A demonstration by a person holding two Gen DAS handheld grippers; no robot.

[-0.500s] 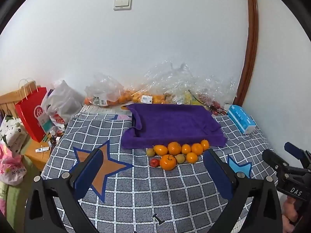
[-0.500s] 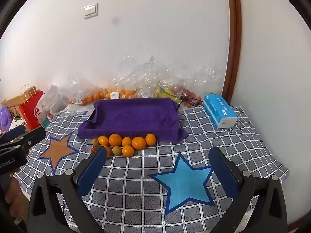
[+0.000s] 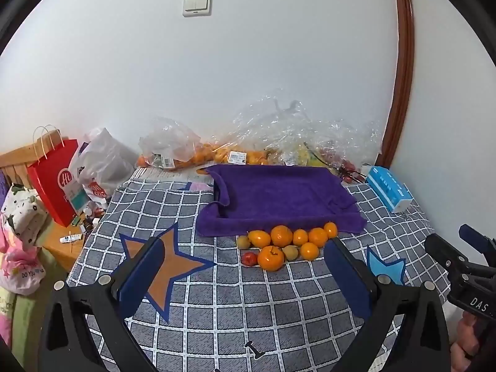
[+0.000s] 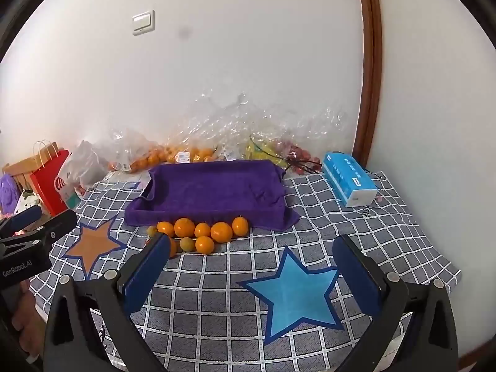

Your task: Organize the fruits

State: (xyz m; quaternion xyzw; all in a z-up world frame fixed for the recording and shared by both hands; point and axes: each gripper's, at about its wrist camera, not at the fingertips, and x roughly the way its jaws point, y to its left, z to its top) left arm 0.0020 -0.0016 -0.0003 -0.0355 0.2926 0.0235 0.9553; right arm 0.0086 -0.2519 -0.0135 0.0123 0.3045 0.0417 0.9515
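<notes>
On the desk's grey checked cloth [image 3: 235,303], the fruits [image 3: 283,243] sit in a tight cluster right against the front edge of the purple towel [image 3: 279,198], which is draped over a tray-like shape. Back row: oranges [image 4: 203,228] side by side, touching; front row: one bigger orange [image 3: 270,258], a small red fruit [image 3: 249,258] to its left, two small greenish-brown ones mixed in. Left gripper [image 3: 245,276] wide open, nothing between the blue pads, hovering above the cloth short of the cluster, tilted down. Right gripper [image 4: 251,271] same: fully spread, empty, above the blue star [image 4: 294,297]; its left pad covers part of the cluster in the right wrist view. Orange star [image 3: 169,266] lies left of the fruits. Blue tissue box [image 4: 348,183] on the right, near the wall. Clear plastic bags [image 3: 279,136] with more fruit piled along the wall behind the towel. Red paper bag [image 3: 55,183] off the desk's left end.
</notes>
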